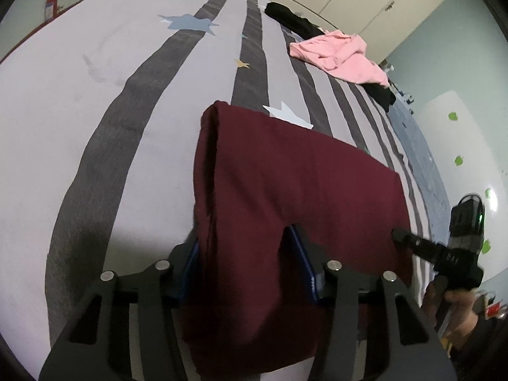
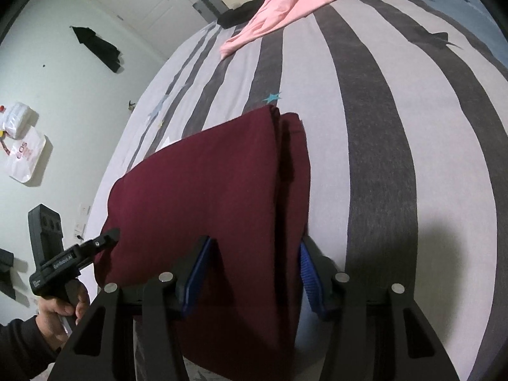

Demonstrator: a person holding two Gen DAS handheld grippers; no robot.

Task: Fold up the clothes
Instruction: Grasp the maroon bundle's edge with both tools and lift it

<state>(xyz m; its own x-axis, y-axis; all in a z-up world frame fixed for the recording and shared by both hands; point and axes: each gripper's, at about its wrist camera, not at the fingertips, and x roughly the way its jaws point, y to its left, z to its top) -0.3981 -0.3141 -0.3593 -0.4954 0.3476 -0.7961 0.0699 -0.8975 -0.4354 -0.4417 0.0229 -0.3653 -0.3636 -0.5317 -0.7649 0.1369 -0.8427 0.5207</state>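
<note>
- Dark maroon knit garment (image 1: 285,197), folded into a thick multi-layer rectangle, hangs between the two tools above the grey-and-lilac striped bed cover (image 1: 95,127); far fold edge sits near or on the bed, cannot tell which.
- Left tool (image 1: 250,263): blue pads part-way closed, pinching the near-left corner of the maroon bundle.
- Right tool (image 2: 254,273): same posture, pads pressed on the near-right corner.
- Judged handling: soft, limp, light; layers sag between the grips and may slide apart if one pinch loosens. The thick fold resists the pads a little.
- Best hold, in my estimate: the outer corners across all layers, as now, keeping the near edge taut.
- Loose pink garment (image 1: 339,57) and black clothing (image 1: 292,16) lie well apart, further up the bed, unfolded.
</note>
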